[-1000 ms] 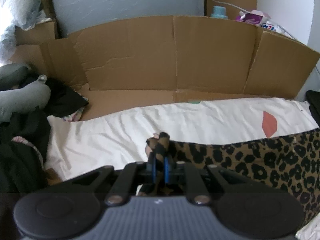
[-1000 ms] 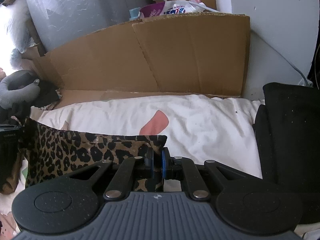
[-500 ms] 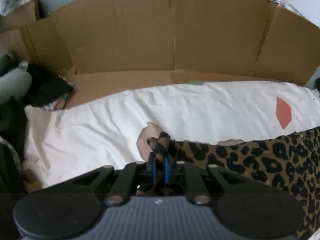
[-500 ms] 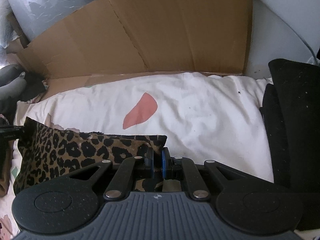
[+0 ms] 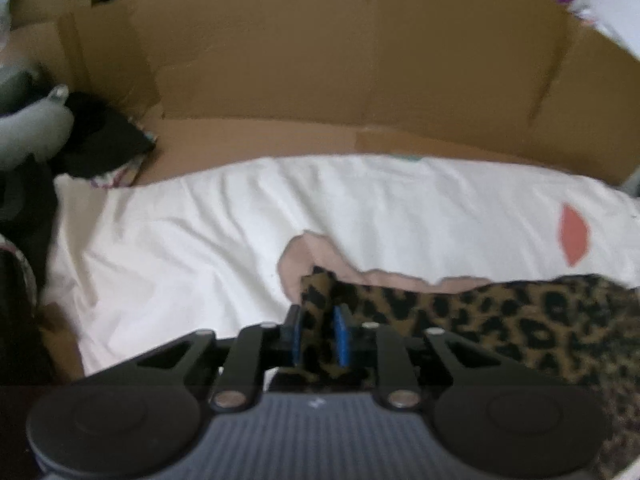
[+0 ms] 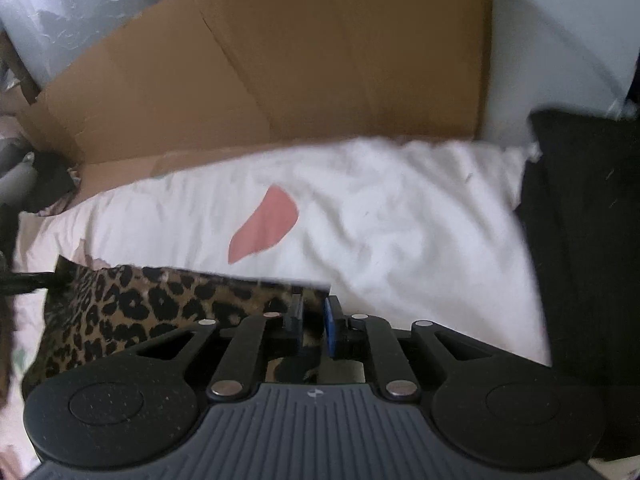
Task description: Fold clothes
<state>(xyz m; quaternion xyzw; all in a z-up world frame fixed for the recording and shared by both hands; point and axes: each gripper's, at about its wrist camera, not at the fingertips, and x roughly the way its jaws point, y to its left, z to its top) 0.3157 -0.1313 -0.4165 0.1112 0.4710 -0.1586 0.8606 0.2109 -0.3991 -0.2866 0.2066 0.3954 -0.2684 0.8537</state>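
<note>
White sheet [image 5: 240, 240] fronts brown cardboard [image 6: 300, 80] wall.

Left wrist view: you look from just behind your left gripper [image 5: 318, 330] along its fingers, tilted down at the white sheet [image 5: 224, 232], very close to it.
Right wrist view: same seat behind your right gripper [image 6: 314, 326], also tilted down and close.
Facing: both look toward the cardboard wall [image 5: 360, 64] standing past the sheet.
Shared ground: both show the leopard-print garment [image 5: 500, 320], the sheet's red patch [image 5: 574, 236] and the cardboard.
Offset: the garment runs rightward in your left view and leftward in your right view, where black fabric [image 6: 588, 240] fills the right edge.
</note>
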